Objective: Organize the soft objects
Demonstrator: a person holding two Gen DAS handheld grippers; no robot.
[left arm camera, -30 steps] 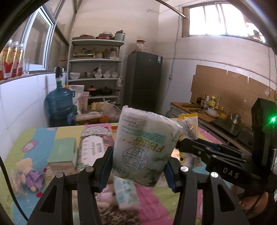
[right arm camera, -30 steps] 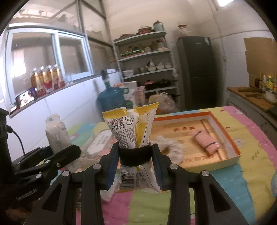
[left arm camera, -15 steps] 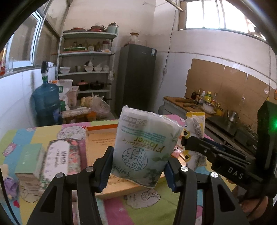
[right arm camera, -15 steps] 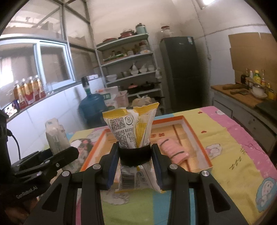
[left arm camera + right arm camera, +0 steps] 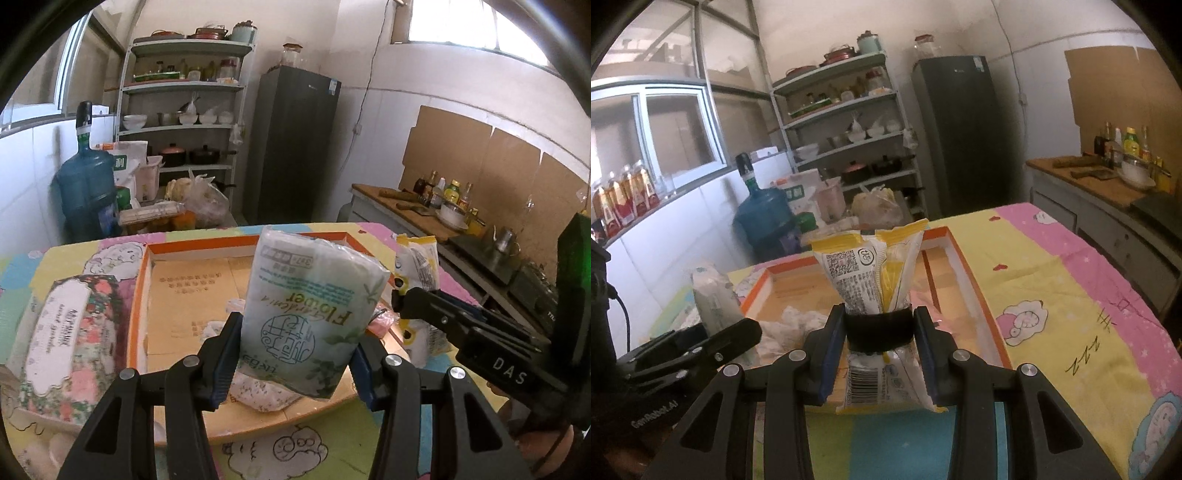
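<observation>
My left gripper (image 5: pixel 295 347) is shut on a white-and-green tissue pack (image 5: pixel 314 295), held upright over the near part of an orange-rimmed cardboard tray (image 5: pixel 192 295). My right gripper (image 5: pixel 881 328) is shut on a yellow-and-white packet (image 5: pixel 868 273) with a black band around its middle, held above the tray's near edge (image 5: pixel 975 295). Each gripper shows in the other's view: the right one (image 5: pixel 424 302) at the right, the left one (image 5: pixel 713 343) at the left. A crumpled white cloth (image 5: pixel 798 325) and a pink item (image 5: pixel 923 299) lie in the tray.
A floral tissue pack (image 5: pixel 70 339) lies on the colourful tablecloth left of the tray. Behind the table stand a blue water jug (image 5: pixel 86 192), a shelf of dishes (image 5: pixel 184 122) and a dark fridge (image 5: pixel 295 147). A kitchen counter (image 5: pixel 1108 184) runs along the right.
Both grippers have moved across the table and slightly down, from the left side to over the tray. Each keeps its hold on the same pack.
</observation>
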